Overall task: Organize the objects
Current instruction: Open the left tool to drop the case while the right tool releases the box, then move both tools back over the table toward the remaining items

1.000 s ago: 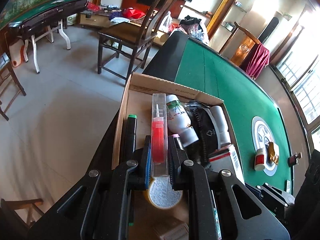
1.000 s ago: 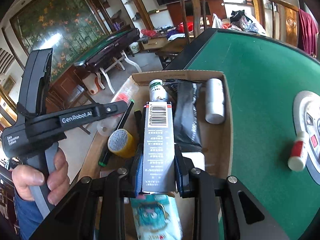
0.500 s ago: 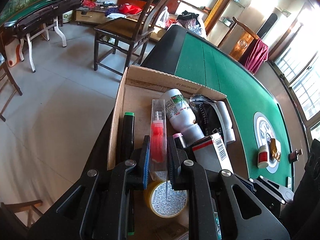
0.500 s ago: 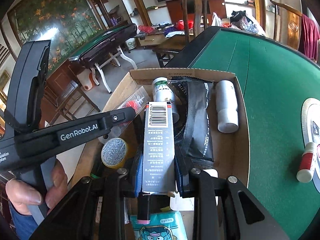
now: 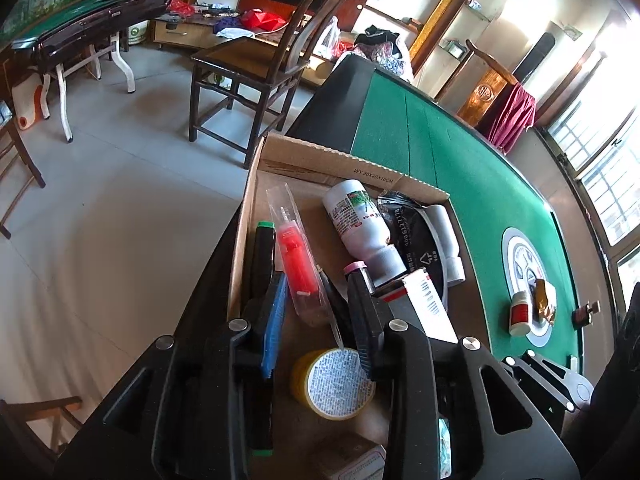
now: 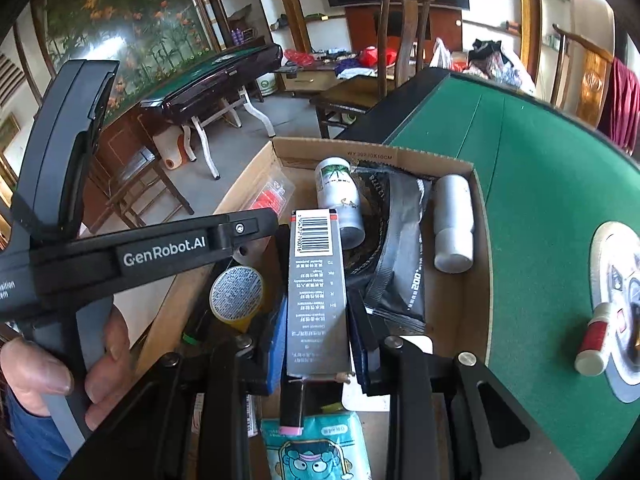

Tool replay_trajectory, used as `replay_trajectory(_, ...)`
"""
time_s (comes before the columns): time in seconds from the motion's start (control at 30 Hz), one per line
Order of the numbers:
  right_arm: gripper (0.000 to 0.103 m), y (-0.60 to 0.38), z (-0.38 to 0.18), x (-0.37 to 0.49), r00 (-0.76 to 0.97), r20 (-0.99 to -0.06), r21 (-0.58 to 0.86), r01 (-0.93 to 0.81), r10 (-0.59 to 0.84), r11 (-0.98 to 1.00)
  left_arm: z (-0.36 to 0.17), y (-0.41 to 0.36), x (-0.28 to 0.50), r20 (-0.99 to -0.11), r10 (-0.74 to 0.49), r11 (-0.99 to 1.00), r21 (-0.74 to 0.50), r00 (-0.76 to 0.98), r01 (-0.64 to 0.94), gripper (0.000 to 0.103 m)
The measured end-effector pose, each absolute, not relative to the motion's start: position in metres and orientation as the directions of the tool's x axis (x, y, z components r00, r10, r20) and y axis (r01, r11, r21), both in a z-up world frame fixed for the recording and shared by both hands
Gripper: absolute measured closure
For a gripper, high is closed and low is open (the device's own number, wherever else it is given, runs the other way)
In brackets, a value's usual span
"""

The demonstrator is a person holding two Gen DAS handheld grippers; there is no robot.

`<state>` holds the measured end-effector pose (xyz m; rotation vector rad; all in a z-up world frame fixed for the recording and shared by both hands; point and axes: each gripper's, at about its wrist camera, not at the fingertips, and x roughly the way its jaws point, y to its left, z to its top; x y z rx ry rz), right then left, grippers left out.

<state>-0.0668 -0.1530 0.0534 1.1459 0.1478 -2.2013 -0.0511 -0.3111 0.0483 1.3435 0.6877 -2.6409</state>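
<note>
Both tongs are poised over the open cardboard box [image 5: 340,162] at the near corner of the green desk [image 5: 460,168]. Taken from the left, the left tongs [image 5: 320,320] have just been opening: their jaws are parted, and the clear packet with the red tool [image 5: 296,256] lies slanted between them on the box floor, touched by neither pad as far as can be seen. Just beside it a green-capped black marker [image 5: 262,256] is laid along the left wall, and a yellow tape roll [image 6: 236,298] sits below the packet. Further right, the right tongs [image 6: 318,320] are closed on the long grey barcode carton [image 6: 316,280], which is held lengthwise above the middle of the box. Beyond it a white bottle [image 6: 338,200], a black foil pouch [image 6: 400,256] and a white cylinder [image 6: 454,224] are packed toward the right wall, while a small red-and-white bottle [image 6: 596,338] is left out on the desk. The step in hand is judged to be the setting down of the carton. It would best be lowered flat into the gap between the tape roll and the pouch, kept parallel to the box walls, and released only once its underside is supported. The left tongs should be drawn straight back, so that the freed packet is not dragged along.
</note>
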Motion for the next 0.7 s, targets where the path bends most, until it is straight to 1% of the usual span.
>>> replay_trajectory(0.07, 0.072, -0.151, 0.057, -0.064, -0.413, -0.761, 0.193, 0.593, -0.501, -0.782, 0.051, -0.312, -0.047, -0.784, 0.110, -0.892, -0.350, -0.611, 0.287, 0.069)
replay_trajectory(0.13, 0.070, -0.147, 0.062, -0.061, -0.417, -0.752, 0.201, 0.592, -0.510, -0.780, 0.055, -0.312, -0.044, -0.781, 0.106, -0.892, -0.349, -0.616, 0.288, 0.068)
replay_trajectory(0.47, 0.069, -0.094, 0.079, -0.053, -0.412, -0.696, 0.329, 0.546, -0.588, -0.771, 0.082, -0.289, -0.030, -0.761, 0.096, -0.908, -0.332, -0.642, 0.257, 0.069)
replay_trajectory(0.7, 0.069, -0.025, 0.076, -0.049, -0.445, -0.671, 0.386, 0.474, -0.594, -0.791, 0.098, -0.238, -0.032, -0.759, 0.107, -0.938, -0.291, -0.642, 0.187, 0.069)
